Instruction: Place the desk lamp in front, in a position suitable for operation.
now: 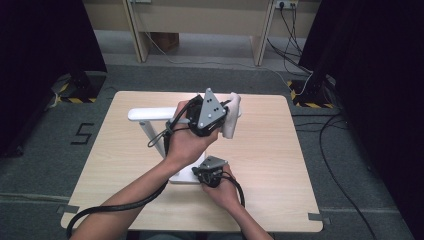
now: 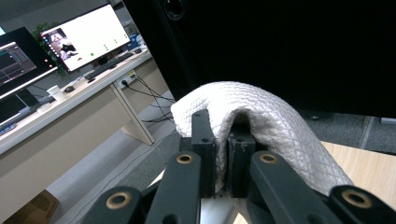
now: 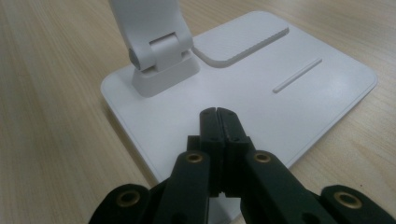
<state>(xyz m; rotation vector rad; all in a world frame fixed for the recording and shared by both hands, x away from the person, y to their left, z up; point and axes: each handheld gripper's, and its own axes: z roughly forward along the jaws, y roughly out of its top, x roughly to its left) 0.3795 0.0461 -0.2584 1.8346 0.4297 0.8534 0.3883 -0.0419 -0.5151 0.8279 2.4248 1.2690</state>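
Observation:
A white desk lamp stands on the wooden table (image 1: 270,150), with a flat base (image 1: 182,176), a slanted arm (image 1: 150,134) and a long head bar (image 1: 150,114). My left gripper (image 1: 225,117) is raised at the right end of that bar and is shut on a white quilted cloth (image 1: 233,116). In the left gripper view the cloth (image 2: 271,116) drapes over both jaws of the left gripper (image 2: 222,137). My right gripper (image 1: 200,174) is shut with nothing in it. In the right gripper view, the right gripper (image 3: 218,115) rests its tips on the lamp base (image 3: 299,93), near the hinge (image 3: 161,56).
Black cables (image 1: 330,165) run over the grey floor right of the table. Dark curtains (image 1: 380,75) flank both sides and a desk frame (image 1: 200,20) stands behind. Monitors (image 2: 84,37) sit on a desk in the left gripper view.

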